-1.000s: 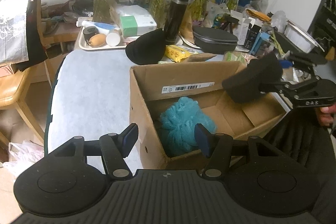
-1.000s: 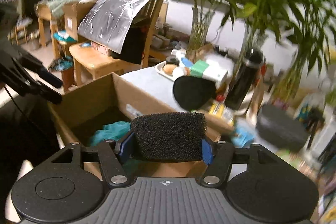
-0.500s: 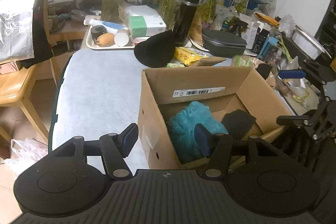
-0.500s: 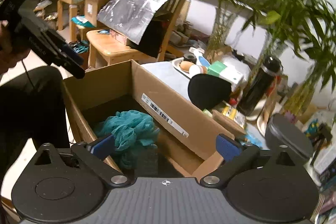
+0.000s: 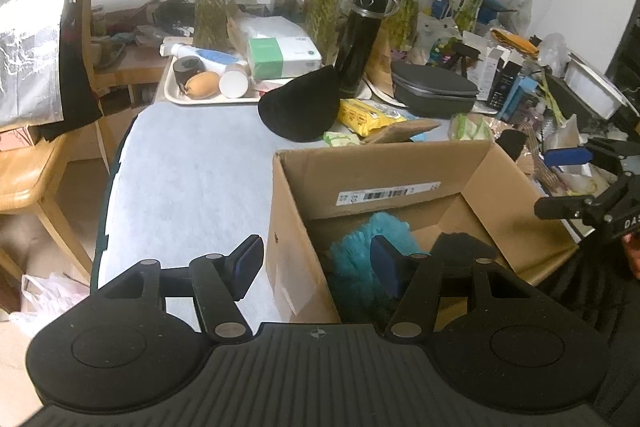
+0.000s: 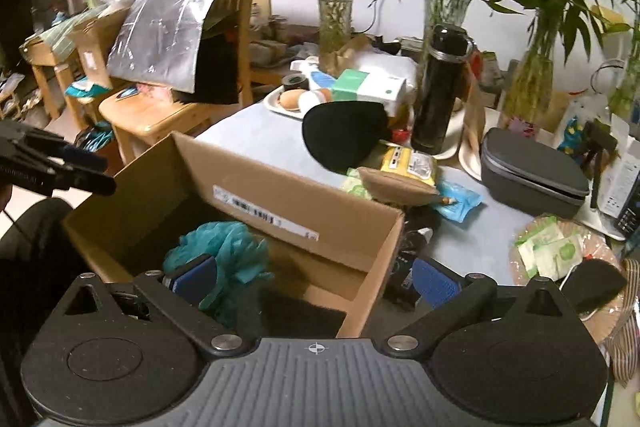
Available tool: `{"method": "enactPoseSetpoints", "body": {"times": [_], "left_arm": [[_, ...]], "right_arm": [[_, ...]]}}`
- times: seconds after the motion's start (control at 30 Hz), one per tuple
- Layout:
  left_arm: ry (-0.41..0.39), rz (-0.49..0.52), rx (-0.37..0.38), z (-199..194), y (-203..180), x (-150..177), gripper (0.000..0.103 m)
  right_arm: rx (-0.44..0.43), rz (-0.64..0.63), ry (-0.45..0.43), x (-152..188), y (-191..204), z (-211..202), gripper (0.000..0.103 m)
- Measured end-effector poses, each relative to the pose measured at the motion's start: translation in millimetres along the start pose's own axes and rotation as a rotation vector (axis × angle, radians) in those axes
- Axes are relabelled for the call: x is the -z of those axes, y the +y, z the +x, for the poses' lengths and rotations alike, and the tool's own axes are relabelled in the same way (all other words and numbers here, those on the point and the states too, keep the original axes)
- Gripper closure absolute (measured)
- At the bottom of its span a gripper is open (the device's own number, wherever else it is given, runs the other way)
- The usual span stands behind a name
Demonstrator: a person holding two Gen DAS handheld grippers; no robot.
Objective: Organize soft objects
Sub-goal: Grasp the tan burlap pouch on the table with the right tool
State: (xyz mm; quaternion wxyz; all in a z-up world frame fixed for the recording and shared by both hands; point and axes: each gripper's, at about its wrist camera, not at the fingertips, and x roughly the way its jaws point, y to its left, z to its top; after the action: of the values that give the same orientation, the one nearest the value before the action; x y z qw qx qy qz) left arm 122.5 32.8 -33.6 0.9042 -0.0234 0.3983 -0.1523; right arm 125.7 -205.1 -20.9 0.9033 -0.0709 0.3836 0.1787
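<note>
An open cardboard box (image 5: 400, 163) (image 6: 288, 195) stands on the table. Inside lie a teal mesh bath pouf (image 5: 360, 251) (image 6: 224, 247) and a black foam sponge (image 5: 460, 247) (image 6: 296, 311). My left gripper (image 5: 316, 263) is open and empty, astride the box's near left wall. My right gripper (image 6: 316, 279) is open wide and empty above the box's near corner; it shows at the right edge of the left wrist view (image 5: 576, 179). A black soft cap (image 5: 300, 111) (image 6: 344, 135) lies on the table behind the box.
Behind the box are a tan pouch (image 6: 396, 187), yellow wipes pack (image 5: 368, 113), black flask (image 5: 360, 43), grey case (image 5: 434, 91), a white tray (image 5: 208, 95) and glass vases of bamboo (image 5: 212, 3). Another black sponge (image 6: 596, 283) lies at right. A wooden chair (image 6: 160, 115) stands left.
My right gripper opened and dropped the black foam sponge into the box, then drew back to the right. The left gripper stayed open and shifted slightly.
</note>
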Motion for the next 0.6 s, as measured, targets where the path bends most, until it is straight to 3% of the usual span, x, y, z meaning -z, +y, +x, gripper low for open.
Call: {"method": "enactPoseSetpoints", "body": {"times": [0.4,0.6], "left_arm": [[-0.038,-0.055,0.007,17,13,-19,0.045],[-0.055,-0.066,0.020,26,18,-30,0.045]], "right_arm": [[0.049,0.154,-0.051,-27,-36,20,0.000],[0.075,0.172,-0.070,-44,-56,33,0.000]]}}
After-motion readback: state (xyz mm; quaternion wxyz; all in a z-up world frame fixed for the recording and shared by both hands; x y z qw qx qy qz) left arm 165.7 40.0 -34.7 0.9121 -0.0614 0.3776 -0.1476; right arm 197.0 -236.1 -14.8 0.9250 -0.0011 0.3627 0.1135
